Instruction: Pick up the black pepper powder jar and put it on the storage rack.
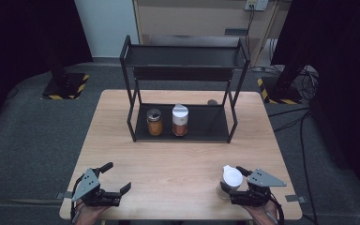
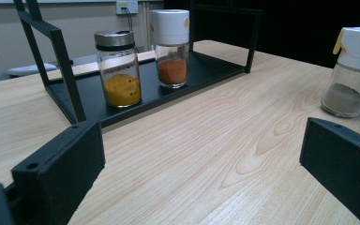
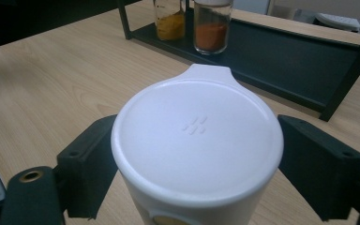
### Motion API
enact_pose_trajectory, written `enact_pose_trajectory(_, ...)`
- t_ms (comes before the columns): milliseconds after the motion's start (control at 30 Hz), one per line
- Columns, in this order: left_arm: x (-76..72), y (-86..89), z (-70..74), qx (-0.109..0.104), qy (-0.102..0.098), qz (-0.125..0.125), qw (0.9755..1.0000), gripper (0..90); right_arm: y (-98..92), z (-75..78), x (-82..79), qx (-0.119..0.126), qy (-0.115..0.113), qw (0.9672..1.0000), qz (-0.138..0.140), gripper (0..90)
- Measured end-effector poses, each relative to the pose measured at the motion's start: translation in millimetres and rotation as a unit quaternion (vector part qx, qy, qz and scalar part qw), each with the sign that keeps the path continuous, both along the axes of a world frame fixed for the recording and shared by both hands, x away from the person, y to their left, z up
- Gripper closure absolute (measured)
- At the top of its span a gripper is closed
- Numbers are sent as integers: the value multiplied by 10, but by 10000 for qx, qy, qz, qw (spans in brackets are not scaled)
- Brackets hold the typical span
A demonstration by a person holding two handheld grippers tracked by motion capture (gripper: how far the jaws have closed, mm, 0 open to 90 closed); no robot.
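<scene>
- The white-capped spice jar (image 1: 230, 183) stands upright near the desk's (image 1: 178, 164) front right corner, its long axis vertical, directly between the jaws of the right hand-held gripper (image 1: 236, 186).
- In the right gripper view the jar's flat cap (image 3: 197, 138) sits between the jaws; the left jaw seems to touch the jar and the right stands just beside it, so I cannot tell if the grip is firm.
- The left hand-held gripper (image 1: 117, 180) rests released at the front left, well apart from that jar.
- The right hand is the nearer one; the black two-tier rack (image 1: 183, 93) lies ahead, toward the far edge.
- Count: three spice jars, one at the gripper and two on the rack's lower shelf, a yellow-filled jar (image 1: 154, 123) and an orange-filled jar (image 1: 180, 121); two grippers; one rack.
</scene>
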State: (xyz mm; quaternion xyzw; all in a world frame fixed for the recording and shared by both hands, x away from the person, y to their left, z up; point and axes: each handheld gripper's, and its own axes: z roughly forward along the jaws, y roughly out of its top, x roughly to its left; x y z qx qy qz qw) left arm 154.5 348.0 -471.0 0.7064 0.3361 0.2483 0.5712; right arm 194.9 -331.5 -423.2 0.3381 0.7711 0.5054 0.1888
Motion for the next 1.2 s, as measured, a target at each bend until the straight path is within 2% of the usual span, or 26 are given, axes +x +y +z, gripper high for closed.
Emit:
enact_pose_trajectory(167, 0, 0, 0, 1, -2, -5, 10000, 0, -24, -32, -7, 77, -23, 10000, 30, 293)
enact_pose_trajectory(200, 1, 1, 0, -3, -2, -5, 10000, 0, -12, -34, -31, 42, -100, 9999, 25, 303)
enact_pose_trajectory(333, 0, 2, -1, -7, -1, -2, 10000, 0, 25, -23, -63, -49, -166, 9999, -2, 308)
enact_pose_trajectory(800, 1, 4, -2, -13, -2, -6, 10000, 0, 106, 25, -93, -144, -220, 9996, -32, 309)
enact_pose_trajectory(1200, -1, 6, -2, -18, 1, 0, 10000, 0, 191, 206, 22, -84, -219, 9997, 87, 310)
